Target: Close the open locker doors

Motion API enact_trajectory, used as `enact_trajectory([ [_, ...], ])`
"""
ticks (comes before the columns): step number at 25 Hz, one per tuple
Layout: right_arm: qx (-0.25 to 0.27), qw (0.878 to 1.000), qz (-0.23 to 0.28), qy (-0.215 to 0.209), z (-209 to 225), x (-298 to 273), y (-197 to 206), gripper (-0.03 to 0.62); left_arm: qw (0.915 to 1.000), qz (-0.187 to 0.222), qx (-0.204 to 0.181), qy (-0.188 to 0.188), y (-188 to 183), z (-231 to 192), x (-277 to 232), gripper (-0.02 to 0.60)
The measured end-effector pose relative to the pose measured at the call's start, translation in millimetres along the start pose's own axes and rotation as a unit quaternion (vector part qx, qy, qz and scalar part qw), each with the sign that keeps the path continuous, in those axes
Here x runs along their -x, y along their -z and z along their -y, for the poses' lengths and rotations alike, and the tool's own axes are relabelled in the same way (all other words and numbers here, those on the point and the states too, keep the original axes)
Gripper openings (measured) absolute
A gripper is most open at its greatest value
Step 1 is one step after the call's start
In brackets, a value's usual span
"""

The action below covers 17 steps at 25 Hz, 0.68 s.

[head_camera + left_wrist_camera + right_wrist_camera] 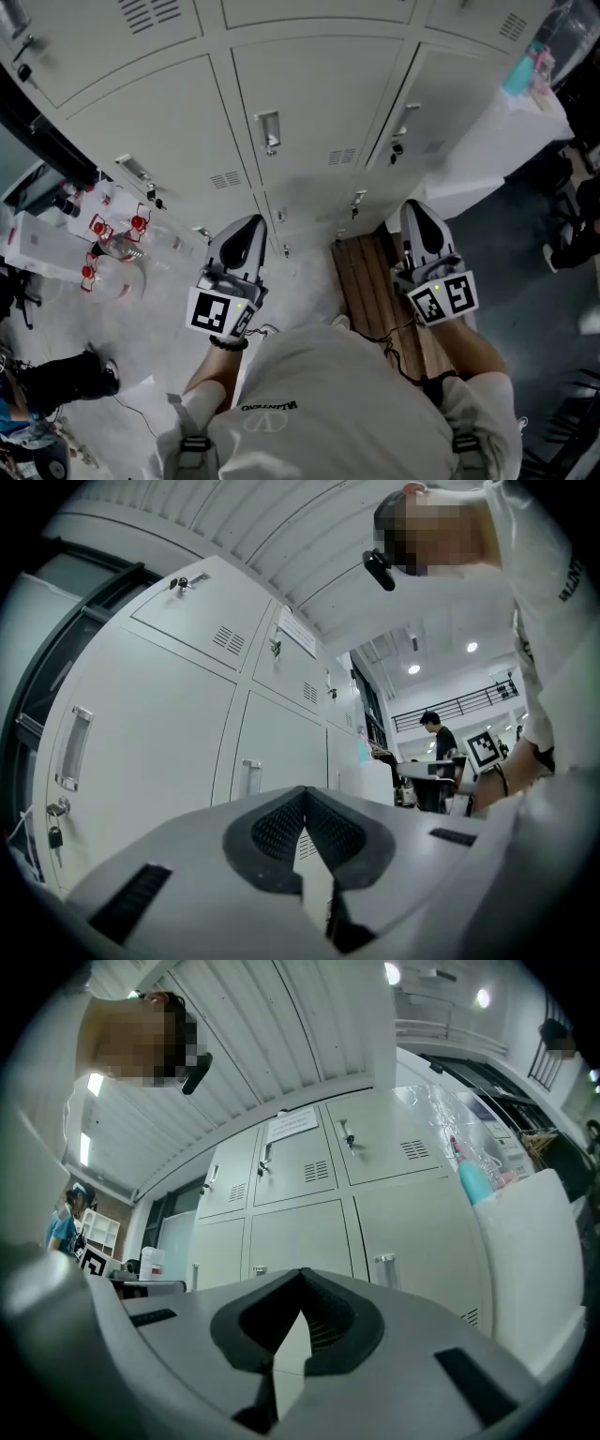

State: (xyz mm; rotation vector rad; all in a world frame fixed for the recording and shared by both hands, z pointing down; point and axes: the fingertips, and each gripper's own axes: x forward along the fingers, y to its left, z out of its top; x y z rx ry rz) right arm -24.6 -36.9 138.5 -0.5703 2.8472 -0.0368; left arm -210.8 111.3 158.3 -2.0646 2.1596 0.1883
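Right under the camera, shirt [328, 403]: white, fills the bottom of head view.
Left claw [249, 223]: held out ahead of the torso. Jaws pressed together with nothing between them, and the left gripper view [305, 803] shows the same. Aimed at the lockers, not touching them.
Right claw [418, 208]: level with the left one. Jaws pressed together and empty, as the right gripper view [301, 1279] also shows. Clear of the lockers too.
Marker cubes: one on the back of each claw, left [217, 312] and right [442, 297].
Wooden slats [361, 281]: on the floor beneath the right claw, running up to the locker base.
Dark trousers [61, 375]: a second person's legs at the lower left edge of head view, well apart from the claws.
Bottles [112, 246]: clear, with red caps, clustered left of the left claw beside the locker bank. Can't tell what they sit on.
Locker doors [309, 103]: pale grey bank straight ahead, spanning the top of head view. Every door in view sits flush in its frame, so shut.
Handle [269, 131]: on the centre door, with a vent to its right.
Keys [54, 827]: hanging from a lock at the left edge of the left gripper view.
Paper notice [292, 1127]: stuck on an upper door.
Surface [487, 159]: white-draped, against the right end of the bank.
Teal bottle [520, 70]: on that surface.
Far person [439, 735]: dark top, standing at a desk far down the room.
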Motion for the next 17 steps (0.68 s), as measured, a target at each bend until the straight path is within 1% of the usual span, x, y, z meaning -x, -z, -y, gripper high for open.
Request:
enact_trajectory([
  [2, 0.001, 1.0, 0.0, -0.001, -2.0, -0.3, -0.2, 0.009, 1.0, 0.003, -0.005, -0.005, -2.2, -1.5, 1.0, 0.005],
  [10, 0.001, 1.0, -0.007, 0.0, -6.5, 0.9, 4.8, 0.009, 0.9998, 0.001, 0.005, -0.019, -0.1, -7.5, 8.2, 0.005],
  [17, -0.002, 1.0, -0.013, -0.003, -8.4, 1.2, 9.3, 0.009, 0.9998, -0.003, 0.008, -0.019, 5.1, -4.7, 9.1, 0.005],
])
